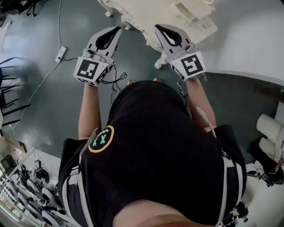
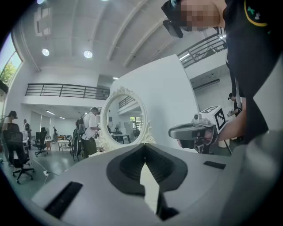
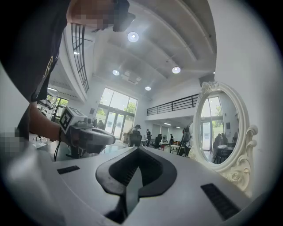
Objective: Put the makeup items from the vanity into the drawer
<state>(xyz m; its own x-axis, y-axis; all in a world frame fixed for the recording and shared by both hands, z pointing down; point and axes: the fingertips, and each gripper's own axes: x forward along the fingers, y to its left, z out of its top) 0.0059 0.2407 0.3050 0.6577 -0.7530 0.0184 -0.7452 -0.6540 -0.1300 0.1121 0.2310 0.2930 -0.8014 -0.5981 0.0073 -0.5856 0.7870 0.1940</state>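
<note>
Two pairs of jaws are pressed together with nothing between them. The left gripper (image 2: pixel 143 148) and the right gripper (image 3: pixel 138 151) each show dark ribbed pads (image 2: pixel 128 164) meeting at the tip, set in a smooth grey plastic shell. Both point level, side by side at the upper centre of the head view. This reads as a ready stance in front of the furniture rather than a grasp, and no step of the task seems begun. Just beyond them, at the top centre of that view, stands the vanity (image 1: pixel 142 15), cream-coloured with carved, curling legs. Its oval mirror (image 3: pixel 219 128), framed in scrolled cream moulding, fills the right side of the right gripper view. The makeup items cannot be made out in any view. A boxy shape at the vanity's upper right may be the drawer (image 1: pixel 191 13), though that is uncertain. Lower left, the floor (image 1: pixel 49 102) is smooth, dull grey-green.
</note>
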